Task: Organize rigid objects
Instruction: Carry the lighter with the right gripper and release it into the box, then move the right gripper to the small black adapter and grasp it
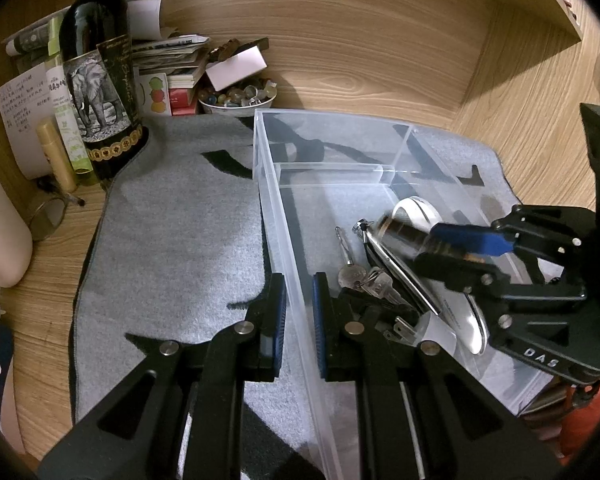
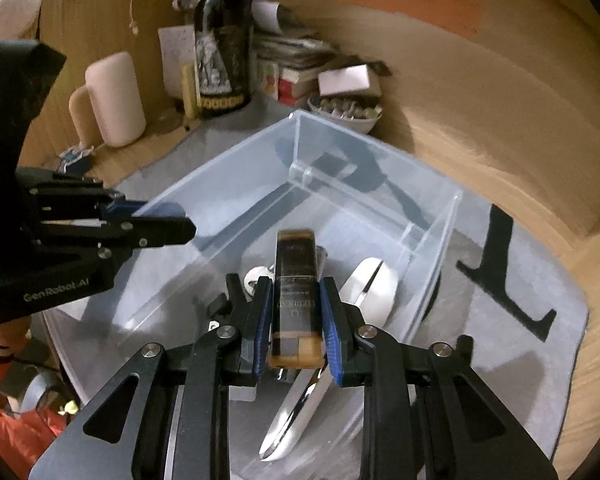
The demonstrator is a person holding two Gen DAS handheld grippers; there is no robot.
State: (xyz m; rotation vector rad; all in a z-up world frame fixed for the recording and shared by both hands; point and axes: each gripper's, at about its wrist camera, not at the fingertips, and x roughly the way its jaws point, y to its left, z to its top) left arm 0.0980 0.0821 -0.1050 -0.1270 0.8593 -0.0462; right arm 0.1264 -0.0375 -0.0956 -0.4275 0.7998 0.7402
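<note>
A clear plastic bin [image 1: 268, 184] [image 2: 236, 168] with a divider stands on a grey mat. My left gripper [image 1: 299, 312] [image 2: 172, 220] is shut on the bin's left wall, one finger inside and one outside. My right gripper [image 2: 295, 312] [image 1: 452, 244] is shut on a dark glass bottle with tan ends [image 2: 296, 276] [image 1: 408, 234], held over the bin's inside. In the bin lie keys [image 1: 360, 276], a white mouse [image 2: 374, 288] [image 1: 416, 208], a shiny metal shoehorn-like piece [image 2: 296, 408] [image 1: 472, 328] and a plug adapter [image 1: 404, 330].
A wine bottle with an elephant label [image 1: 100, 80] [image 2: 220, 52], tubes, papers, a book stack and a bowl of small trinkets [image 1: 236, 98] [image 2: 346, 114] crowd the back left. The wooden desk wall [image 1: 380, 40] runs behind. A pink cushioned object [image 2: 114, 100] stands at left.
</note>
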